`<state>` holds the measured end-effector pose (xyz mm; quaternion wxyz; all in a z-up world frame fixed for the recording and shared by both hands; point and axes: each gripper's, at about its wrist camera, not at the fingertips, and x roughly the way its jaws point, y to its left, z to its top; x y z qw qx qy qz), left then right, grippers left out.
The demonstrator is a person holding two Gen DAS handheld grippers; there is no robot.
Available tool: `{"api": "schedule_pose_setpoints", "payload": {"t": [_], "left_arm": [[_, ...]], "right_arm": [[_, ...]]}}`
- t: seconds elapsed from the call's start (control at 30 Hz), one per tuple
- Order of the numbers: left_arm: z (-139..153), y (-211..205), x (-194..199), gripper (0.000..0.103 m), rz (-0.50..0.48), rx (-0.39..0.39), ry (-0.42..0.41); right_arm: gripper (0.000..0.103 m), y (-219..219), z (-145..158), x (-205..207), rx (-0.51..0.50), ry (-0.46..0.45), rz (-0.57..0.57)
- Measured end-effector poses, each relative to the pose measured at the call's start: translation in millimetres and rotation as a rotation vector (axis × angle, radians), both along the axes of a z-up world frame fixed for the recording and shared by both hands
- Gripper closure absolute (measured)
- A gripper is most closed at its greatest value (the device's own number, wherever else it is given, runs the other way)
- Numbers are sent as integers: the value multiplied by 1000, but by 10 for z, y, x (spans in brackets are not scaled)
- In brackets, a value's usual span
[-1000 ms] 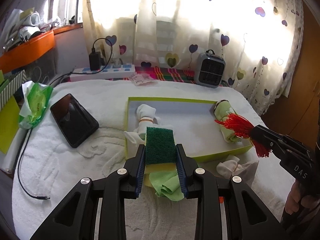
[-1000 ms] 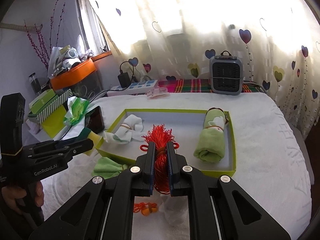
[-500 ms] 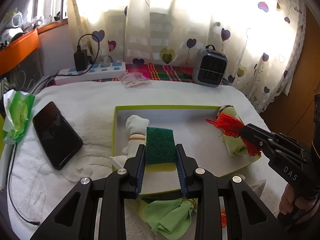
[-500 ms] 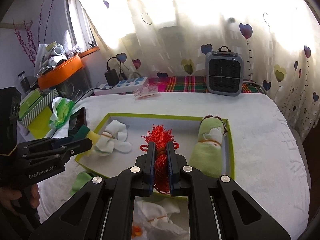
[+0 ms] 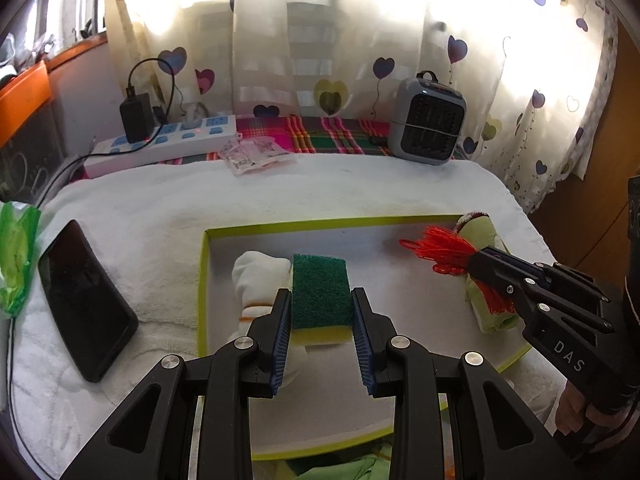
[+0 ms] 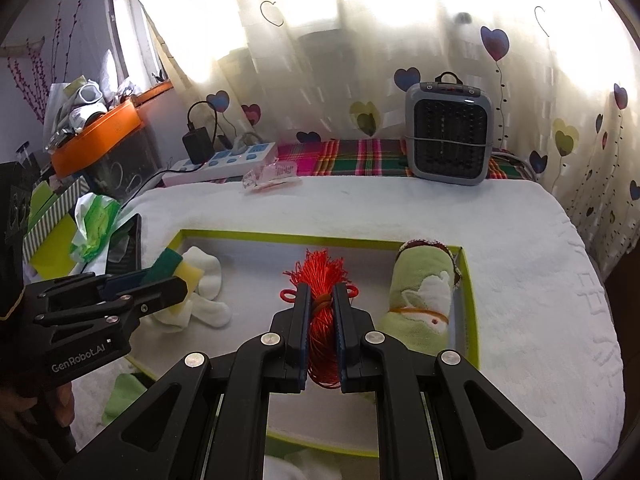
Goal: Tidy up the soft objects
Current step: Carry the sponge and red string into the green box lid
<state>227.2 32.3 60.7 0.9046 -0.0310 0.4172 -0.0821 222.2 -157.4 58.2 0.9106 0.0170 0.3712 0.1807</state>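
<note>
From the left wrist, the left gripper point(image 5: 320, 316) clamps a green-and-yellow scouring sponge point(image 5: 321, 297) above the near left of the shallow lime-rimmed tray point(image 5: 202, 280), whose smooth grey floor lies bare in the middle between a tied white sock bundle point(image 5: 258, 280) at left and a rolled green towel point(image 5: 486, 312) at right, with a black phone point(image 5: 86, 300) left of the tray on the fluffy white cover. From the right wrist, the right gripper point(image 6: 321, 320) is shut tight on a red thread tassel point(image 6: 320, 280) over the tray's middle, the towel just right of it and the left gripper with its sponge by the left rim.

Grey heater point(image 5: 428, 122), power strip point(image 5: 160, 146) and black phone point(image 5: 86, 300) sit apart on white bedding point(image 5: 160, 216)
</note>
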Motion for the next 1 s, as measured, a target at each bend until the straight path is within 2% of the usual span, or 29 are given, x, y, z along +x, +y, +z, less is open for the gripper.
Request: {"api": "schedule_pose_setpoints", "payload": {"t": [0.37, 1.0], "left_arm": [[-201, -58, 240, 75, -17, 17, 45], [-240, -95, 295, 73, -25, 33, 55]], "right_arm": [[92, 62, -173, 206, -33, 46, 0], [91, 102, -278, 299, -53, 110, 32]]}}
